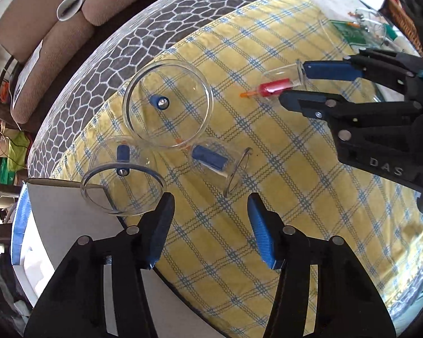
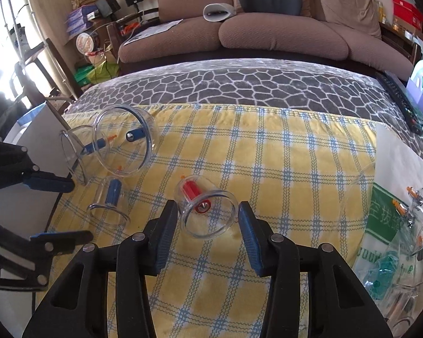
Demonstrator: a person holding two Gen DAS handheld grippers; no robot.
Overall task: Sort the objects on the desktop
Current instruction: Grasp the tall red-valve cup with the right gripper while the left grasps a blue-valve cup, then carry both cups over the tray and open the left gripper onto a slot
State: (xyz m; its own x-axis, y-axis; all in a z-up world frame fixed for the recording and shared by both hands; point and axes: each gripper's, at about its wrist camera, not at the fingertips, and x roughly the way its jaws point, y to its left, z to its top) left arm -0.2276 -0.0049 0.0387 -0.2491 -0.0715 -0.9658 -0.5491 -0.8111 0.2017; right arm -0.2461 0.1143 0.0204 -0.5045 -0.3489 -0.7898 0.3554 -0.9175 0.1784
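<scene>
Several clear cupping cups lie on a yellow checked cloth point(image 1: 239, 239). One cup has a red valve point(image 2: 206, 211) and lies on its side between the fingers of my open right gripper point(image 2: 206, 211); the pads stand beside its rim, apart from it. It also shows in the left wrist view point(image 1: 282, 84), with the right gripper point(image 1: 293, 83) around its mouth. Three cups with blue valves lie at the cloth's left: a large one point(image 1: 167, 102), a second large one point(image 1: 121, 180) and a small one point(image 1: 220, 166). My left gripper point(image 1: 208, 205) is open and empty just before the small one.
A clear container with more cups point(image 2: 403, 239) rests on a green printed bag point(image 2: 380, 217) at the right. A white box point(image 1: 70, 225) stands off the cloth's left edge. A grey patterned table surface point(image 2: 239, 84) and a brown sofa point(image 2: 268, 33) lie beyond.
</scene>
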